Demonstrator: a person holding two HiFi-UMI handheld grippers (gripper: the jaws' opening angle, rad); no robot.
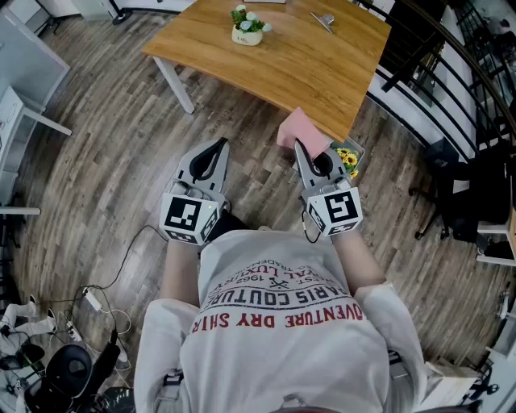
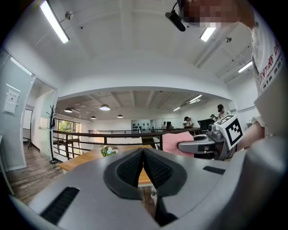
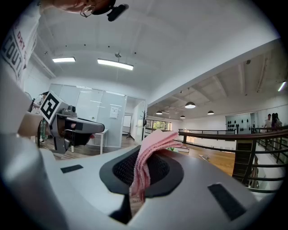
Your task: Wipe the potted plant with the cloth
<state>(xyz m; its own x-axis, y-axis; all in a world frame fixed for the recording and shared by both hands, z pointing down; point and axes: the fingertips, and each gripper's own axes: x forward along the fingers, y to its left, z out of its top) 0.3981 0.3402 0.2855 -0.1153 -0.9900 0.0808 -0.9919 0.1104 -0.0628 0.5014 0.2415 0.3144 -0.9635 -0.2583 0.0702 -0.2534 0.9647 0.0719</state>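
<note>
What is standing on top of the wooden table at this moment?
A small potted plant and a grey metal object are on the wooden table. The pink cloth, held in the right tool, hides part of the near edge, so that spot cannot be seen.

The room is bright. Long ceiling lights [image 2: 54, 20] glow white high above the wooden table [image 1: 282, 56], and round lamps [image 2: 104, 107] shine far behind it. The table top has a soft shine, and shadows under it are pale. The potted plant [image 1: 247, 26] on the table looks clear. Straight lines bend near the edges of every view, and the corners go dark.
</note>
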